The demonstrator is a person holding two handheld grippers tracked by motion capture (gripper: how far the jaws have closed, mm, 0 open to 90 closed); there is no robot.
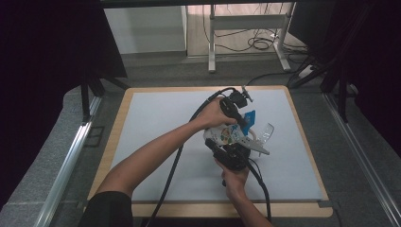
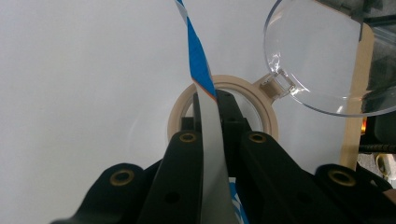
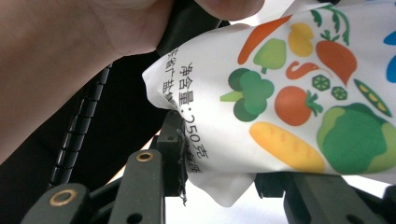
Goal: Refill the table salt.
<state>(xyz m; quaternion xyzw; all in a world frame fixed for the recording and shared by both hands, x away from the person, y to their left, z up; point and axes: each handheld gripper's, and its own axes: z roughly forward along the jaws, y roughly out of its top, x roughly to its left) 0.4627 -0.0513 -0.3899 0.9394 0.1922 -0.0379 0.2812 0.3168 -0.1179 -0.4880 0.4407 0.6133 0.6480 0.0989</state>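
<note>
Printed pouch (image 3: 299, 98) hanging between both tools, left gripper (image 2: 212, 116) pinching its top edge, right gripper (image 3: 219, 182) seemingly clamping its lower end.

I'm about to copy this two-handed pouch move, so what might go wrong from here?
The left claw pinches only the pouch's thin top strip, so it may tear or slip out. The open jar with its hinged clear lid sits right behind; a jerk might knock it. The right claw holds just a bottom corner, so that end might slide free.
</note>
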